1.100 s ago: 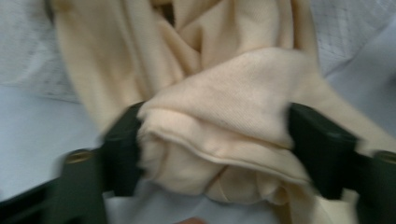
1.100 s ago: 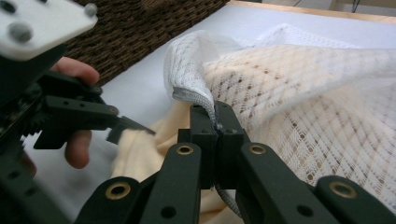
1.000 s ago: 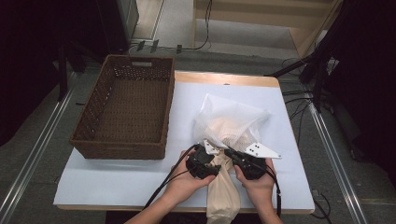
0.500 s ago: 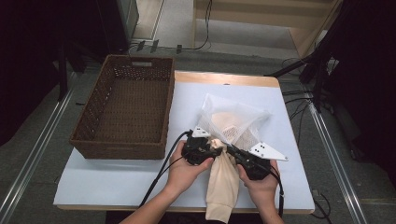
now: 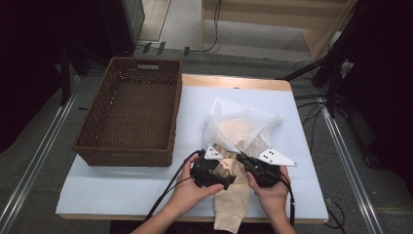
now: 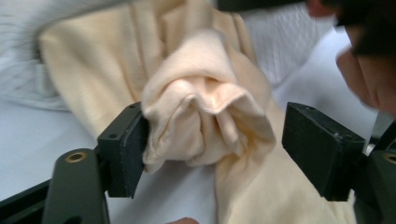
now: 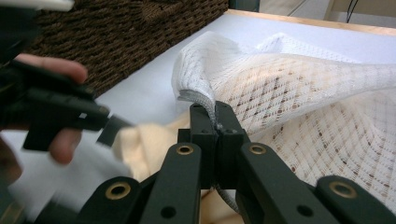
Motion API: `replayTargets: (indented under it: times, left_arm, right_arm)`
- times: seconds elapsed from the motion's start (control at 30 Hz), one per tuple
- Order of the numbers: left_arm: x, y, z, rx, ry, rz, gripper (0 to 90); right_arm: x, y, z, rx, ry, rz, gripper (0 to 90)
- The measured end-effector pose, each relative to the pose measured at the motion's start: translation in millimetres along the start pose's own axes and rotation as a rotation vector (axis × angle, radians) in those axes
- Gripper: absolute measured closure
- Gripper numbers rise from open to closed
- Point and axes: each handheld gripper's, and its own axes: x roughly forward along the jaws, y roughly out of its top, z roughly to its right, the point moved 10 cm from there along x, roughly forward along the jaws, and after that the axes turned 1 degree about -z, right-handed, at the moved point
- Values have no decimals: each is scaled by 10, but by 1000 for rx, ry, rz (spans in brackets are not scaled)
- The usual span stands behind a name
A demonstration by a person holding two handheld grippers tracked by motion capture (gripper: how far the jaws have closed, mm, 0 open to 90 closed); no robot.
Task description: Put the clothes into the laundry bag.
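A white mesh bag (image 5: 243,129) lies on the white table with a cream garment (image 5: 233,204) coming out of its mouth and hanging over the near edge. My right gripper (image 5: 243,158) is shut on the bag's grey hem (image 7: 212,105), which it holds up. My left gripper (image 6: 219,140) sits around a bunched fold of the garment (image 6: 205,93). Its jaws have just been opening: the cloth rests against one pad (image 6: 128,144) and the other stands apart from it. In the right gripper view the left gripper (image 7: 112,128) is next to the cream cloth (image 7: 149,144).
A dark wicker basket (image 5: 131,117) stands on the left part of the table (image 5: 122,190), close to the left hand. Cables run from both grippers over the near edge. Metal rails flank the table on the floor.
The left gripper moved up the table toward the bag, then came back toward the near edge. Its jaws stand wider around the garment. The right gripper kept its grip and place.
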Motion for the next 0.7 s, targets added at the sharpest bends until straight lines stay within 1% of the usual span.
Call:
replayTargets:
  times: [0.07, 0.13, 0.17, 0.2, 0.23, 0.27, 0.3, 0.33, 0.4, 0.43, 0.47, 0.5, 0.57, 0.6, 0.63, 0.67, 0.7]
  left_arm:
    - [67, -42, 37, 55, 52, -15, 244]
    - [139, -63, -3, 88, 108, -31, 358]
    - [168, -73, -26, 96, 122, -42, 395]
    - [191, -66, -55, 89, 123, -40, 444]
    - [170, -47, -74, 68, 119, -40, 509]
    - [143, -25, -72, 43, 96, -39, 585]
    - [99, 10, -57, 30, 74, -25, 642]
    - [43, 56, -38, 31, 61, 0, 673]
    - [-74, 163, 4, 35, 36, 48, 699]
    - [-119, 211, 3, 29, 35, 70, 703]
    - [-183, 299, 1, 6, 23, 110, 705]
    - [-217, 355, -9, -10, 14, 130, 707]
    - [-228, 437, -15, -32, -13, 181, 706]
    - [-214, 459, -38, -43, -11, 198, 705]
    - [-187, 475, -77, -57, 9, 215, 704]
    - [-144, 482, -124, -73, 24, 221, 702]
    - [-71, 478, -170, -89, 31, 217, 698]
  right_arm:
    - [11, -6, -5, -7, 1, -1, 900]
    - [22, -15, -23, -10, 4, -7, 900]
    - [29, -18, -33, -16, 5, -8, 900]
    - [31, -23, -47, -16, 9, -11, 900]
    - [34, -21, -63, -21, 11, -10, 900]
    - [30, -21, -76, -26, 16, -10, 900]
    - [18, -13, -90, -22, 20, -8, 900]
    - [-1, 3, -107, -24, 26, -2, 900]
    - [-45, 56, -139, -30, 32, 13, 900]
    - [-68, 86, -156, -30, 35, 24, 900]
    - [-82, 112, -168, -32, 36, 34, 900]
    - [-108, 154, -184, -34, 37, 48, 900]
    - [-176, 241, -201, -34, 31, 80, 900]
    - [-212, 281, -197, -32, 32, 90, 900]
    - [-241, 306, -194, -33, 37, 93, 900]
    - [-258, 315, -190, -32, 36, 93, 900]
    - [-264, 308, -188, -35, 35, 89, 900]
